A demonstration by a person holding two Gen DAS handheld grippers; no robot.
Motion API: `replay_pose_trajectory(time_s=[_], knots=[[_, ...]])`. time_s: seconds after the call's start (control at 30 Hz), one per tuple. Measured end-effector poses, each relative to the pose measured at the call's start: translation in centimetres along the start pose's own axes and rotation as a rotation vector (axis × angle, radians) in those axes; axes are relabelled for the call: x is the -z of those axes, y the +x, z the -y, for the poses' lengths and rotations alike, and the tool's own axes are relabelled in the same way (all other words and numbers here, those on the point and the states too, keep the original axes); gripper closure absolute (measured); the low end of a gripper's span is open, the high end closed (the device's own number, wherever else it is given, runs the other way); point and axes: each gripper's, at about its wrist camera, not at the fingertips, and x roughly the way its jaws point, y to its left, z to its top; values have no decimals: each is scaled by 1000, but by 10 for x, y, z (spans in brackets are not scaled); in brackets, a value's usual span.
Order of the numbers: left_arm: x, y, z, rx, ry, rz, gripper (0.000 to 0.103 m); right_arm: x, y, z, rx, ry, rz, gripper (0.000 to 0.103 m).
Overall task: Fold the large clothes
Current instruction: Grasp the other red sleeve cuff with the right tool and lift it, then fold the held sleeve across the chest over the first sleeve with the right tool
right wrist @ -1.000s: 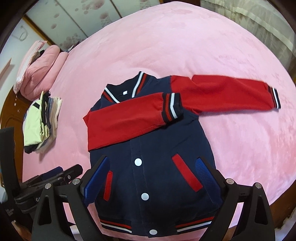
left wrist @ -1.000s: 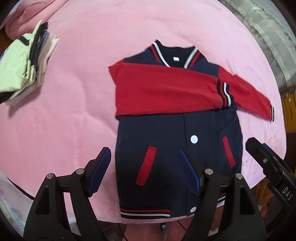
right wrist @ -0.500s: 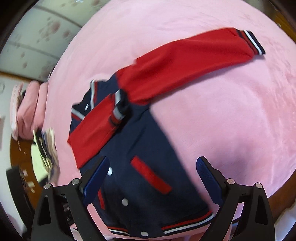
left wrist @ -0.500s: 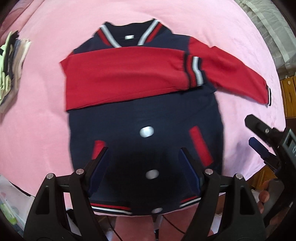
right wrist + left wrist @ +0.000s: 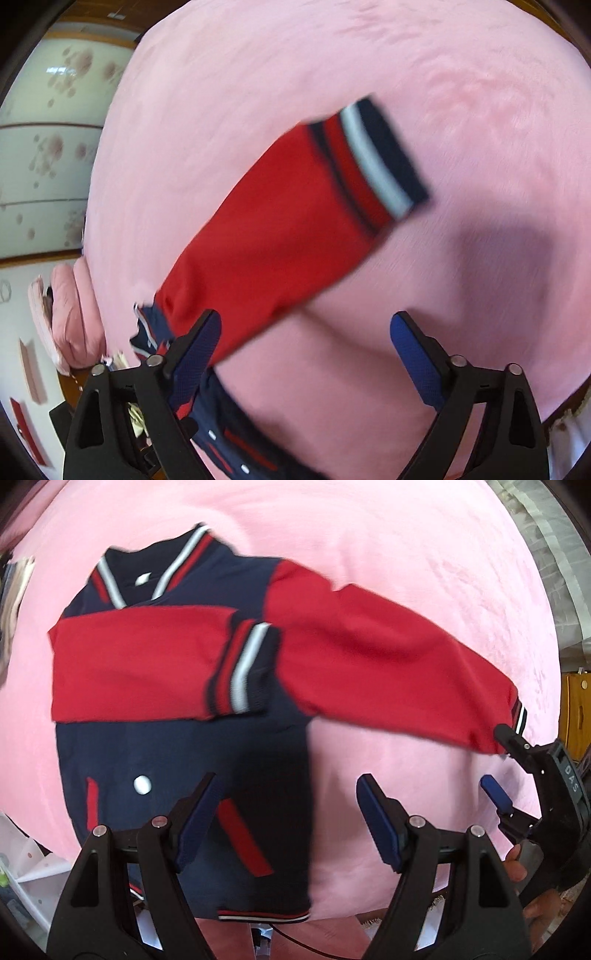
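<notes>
A navy varsity jacket point(image 5: 192, 760) with red sleeves lies front up on the pink bed point(image 5: 406, 554). One sleeve point(image 5: 140, 664) is folded across the chest. The other sleeve point(image 5: 388, 664) stretches out to the right, its striped cuff point(image 5: 373, 162) lying flat in the right wrist view. My left gripper point(image 5: 284, 816) is open above the jacket's lower right edge. My right gripper point(image 5: 306, 347) is open and empty, hovering near the outstretched sleeve point(image 5: 280, 229); it also shows in the left wrist view point(image 5: 506, 764), close to the cuff.
A stack of folded clothes point(image 5: 14, 590) sits at the bed's far left edge. A pink pillow point(image 5: 70, 317) lies at the head of the bed. A patterned wall point(image 5: 48, 147) and wooden furniture point(image 5: 576, 716) border the bed.
Both grippers moved to the right along the jacket. The right gripper swung toward the outstretched sleeve, whose cuff now fills its view. Both jaws stayed open.
</notes>
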Motion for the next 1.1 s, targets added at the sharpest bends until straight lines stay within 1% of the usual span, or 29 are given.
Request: replay_pose_trajectory(time_s=[0.07, 0.1, 0.17, 0.2, 0.27, 0.33, 0.37, 0.4, 0.47, 0.53, 0.63, 0.7, 0.83, 0.93, 1.0, 1.1], knots=[[-6, 3, 15, -19, 23, 0, 30, -17, 1, 8, -5, 10, -3, 23], [-8, 4, 21, -34, 32, -3, 30, -24, 1, 12, -10, 14, 0, 25], [-11, 7, 34, -56, 44, -11, 30, -36, 1, 20, -26, 25, 10, 38], [-12, 9, 38, -58, 48, -17, 30, -38, 0, 25, -37, 32, 14, 41], [-14, 11, 48, -60, 59, -31, 30, -46, -1, 32, -68, 53, 27, 56], [-15, 12, 58, -69, 81, -36, 30, -51, -2, 36, -108, 60, 37, 63], [-16, 12, 60, -71, 88, -36, 30, -52, -3, 37, -122, 60, 40, 71], [-16, 13, 63, -75, 99, -37, 30, -53, -4, 37, -152, 59, 48, 76], [-19, 15, 71, -81, 111, -41, 30, -55, -7, 38, -192, 64, 65, 89], [-19, 14, 74, -76, 109, -39, 30, -53, -15, 34, -217, 47, 88, 91], [-20, 13, 77, -65, 95, -38, 30, -49, -24, 19, -229, -1, 128, 91], [-18, 11, 70, -47, 78, -37, 30, -44, -32, 9, -243, -29, 154, 91], [-13, 0, 45, -7, 29, -22, 30, -33, -50, -17, -267, -128, 209, 91], [-8, -7, 23, 21, -2, 2, 30, -22, -64, -47, -285, -224, 255, 91], [-5, -7, 7, 39, 11, 9, 30, -7, -72, -69, -303, -277, 277, 91], [2, -14, -22, 8, 18, 36, 30, 17, -85, -100, -328, -342, 292, 91]])
